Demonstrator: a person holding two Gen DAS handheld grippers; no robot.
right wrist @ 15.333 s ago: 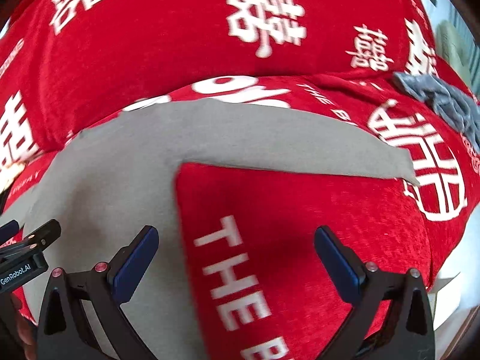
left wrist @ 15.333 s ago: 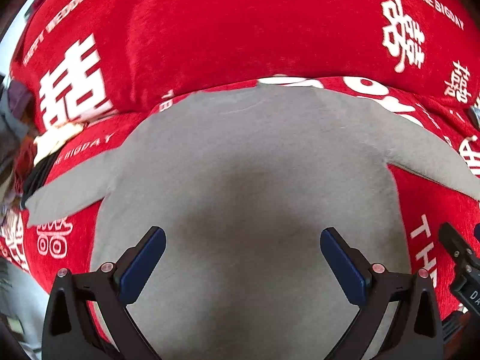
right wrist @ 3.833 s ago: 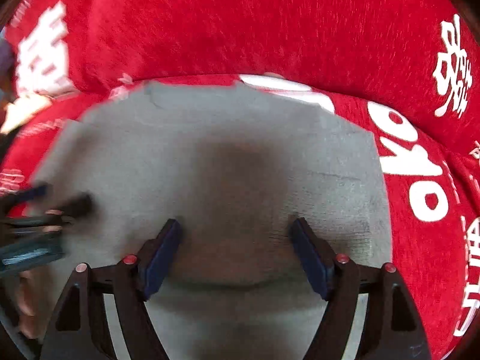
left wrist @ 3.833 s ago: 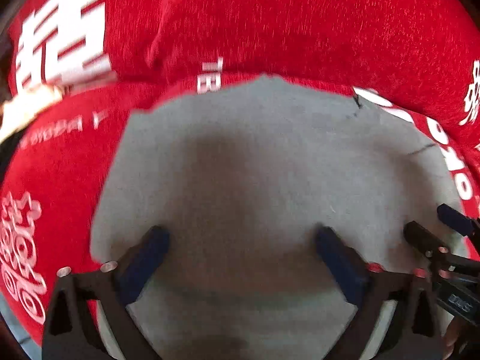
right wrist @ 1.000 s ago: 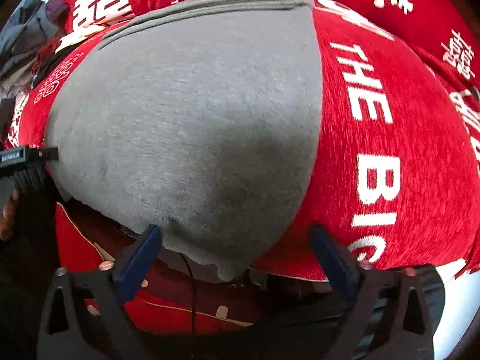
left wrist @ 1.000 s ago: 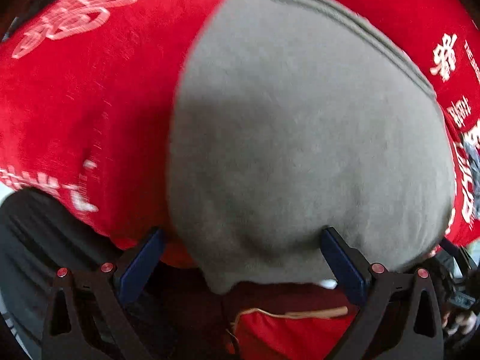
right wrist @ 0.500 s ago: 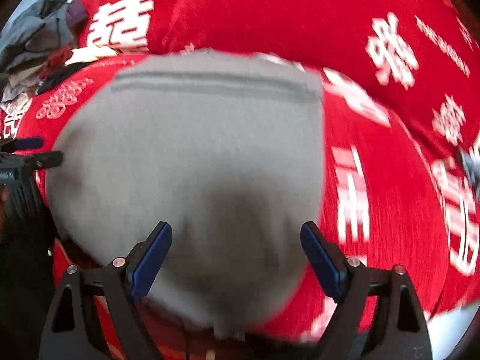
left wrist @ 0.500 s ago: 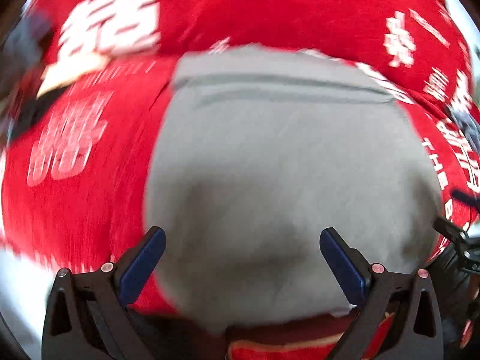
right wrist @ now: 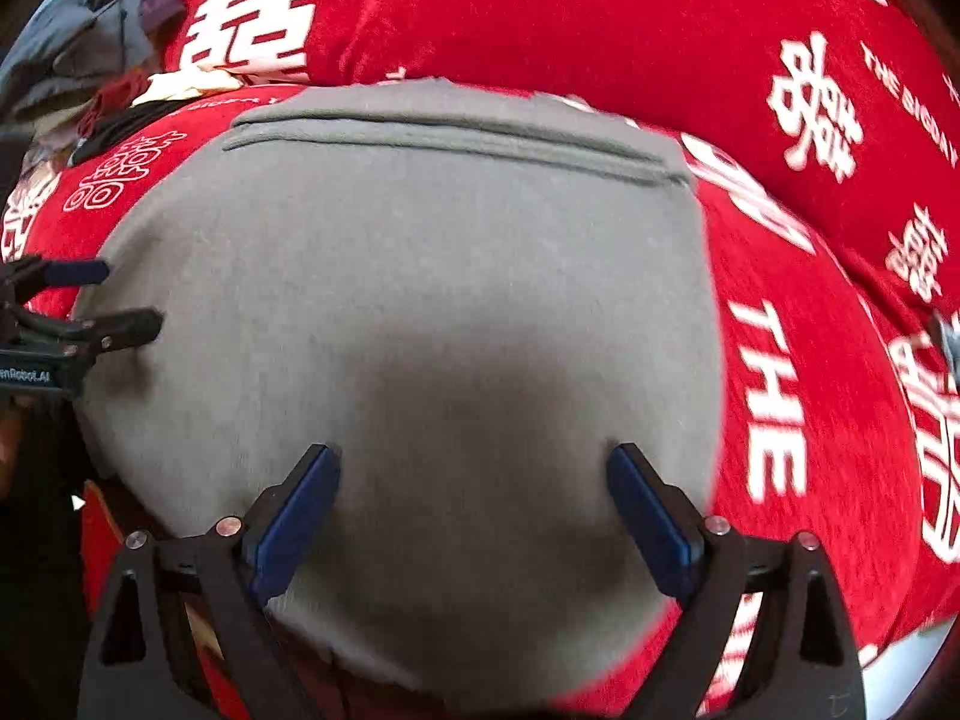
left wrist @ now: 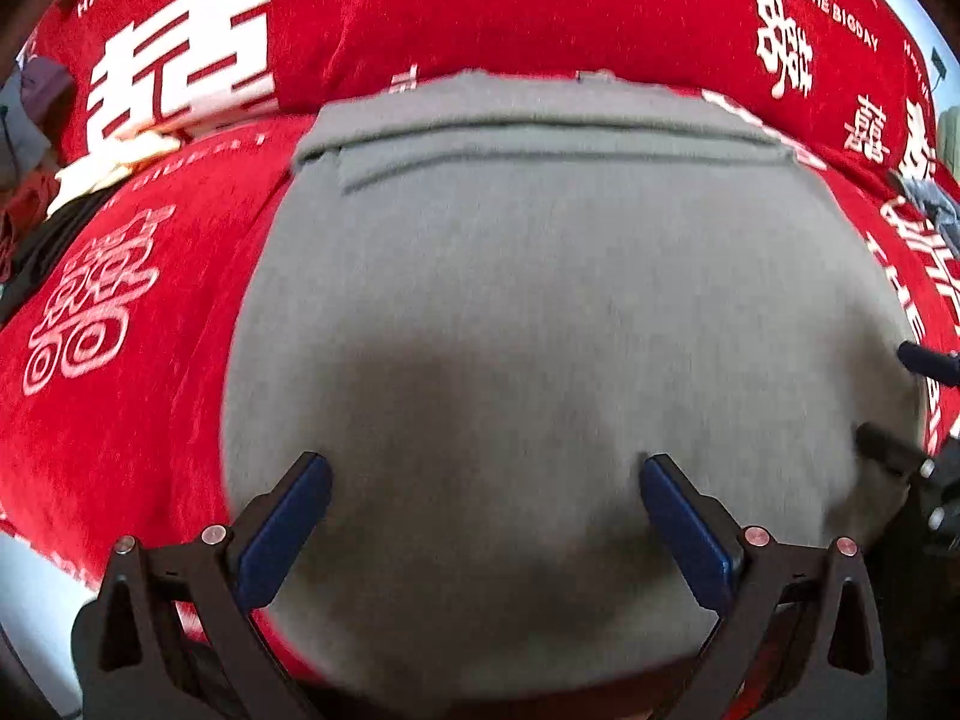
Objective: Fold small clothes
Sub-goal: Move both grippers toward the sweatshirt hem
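The left gripper (left wrist: pixel 483 516) and the right gripper (right wrist: pixel 474 507) both hung with fingers wide apart over the near edge of the red cover (left wrist: pixel 120 420). The grey cloth (left wrist: pixel 540 300), spread flat before, now lay folded small there, with more clothes (right wrist: pixel 90 42) piled far left.

Left gripper (left wrist: pixel 485 516), right gripper (right wrist: pixel 474 504): black angular frames, blue-padded fingers (left wrist: pixel 282 531), silver screws, white lettering

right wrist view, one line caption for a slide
Open right gripper over a folded grey garment on a red printed cover.
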